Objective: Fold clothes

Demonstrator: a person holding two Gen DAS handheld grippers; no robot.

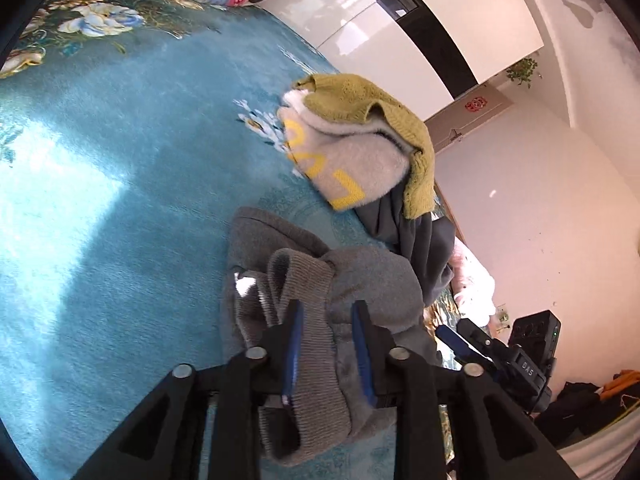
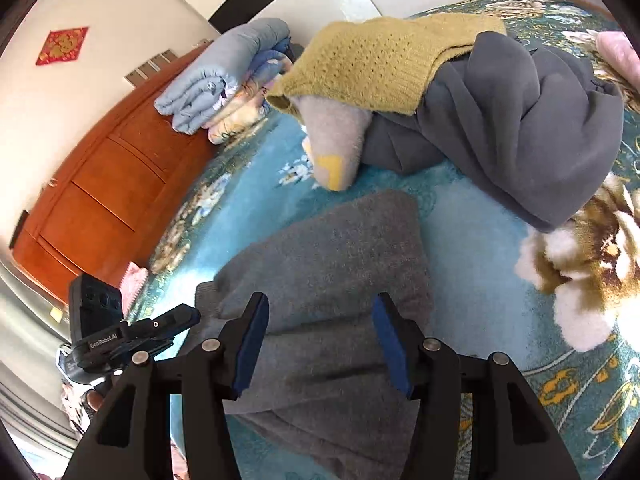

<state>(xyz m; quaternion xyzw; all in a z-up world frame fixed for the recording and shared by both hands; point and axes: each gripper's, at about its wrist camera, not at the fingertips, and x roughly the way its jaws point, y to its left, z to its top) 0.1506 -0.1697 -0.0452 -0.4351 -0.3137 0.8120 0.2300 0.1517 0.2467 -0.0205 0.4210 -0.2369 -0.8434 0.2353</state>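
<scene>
Grey knit garment [image 2: 328,248], ribbed cuff [image 1: 304,320] bunched, lying lengthwise away from both cameras on the bed [image 1: 120,184]. Left gripper [image 1: 328,348] jaws part-open astride the cuff, pads apparently off it; right gripper [image 2: 320,344] jaws wide, holding nothing.

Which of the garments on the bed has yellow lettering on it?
The pale fluffy sweater, lying under the olive knitted top. The grey sweater and dark grey garment are plain.

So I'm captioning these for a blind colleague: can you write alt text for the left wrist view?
The left gripper hangs open over a grey sweater, whose ribbed cuff lies between its fingers, on a teal floral blanket. Behind sits a pile of clothes topped by a yellow-green knit.
</scene>
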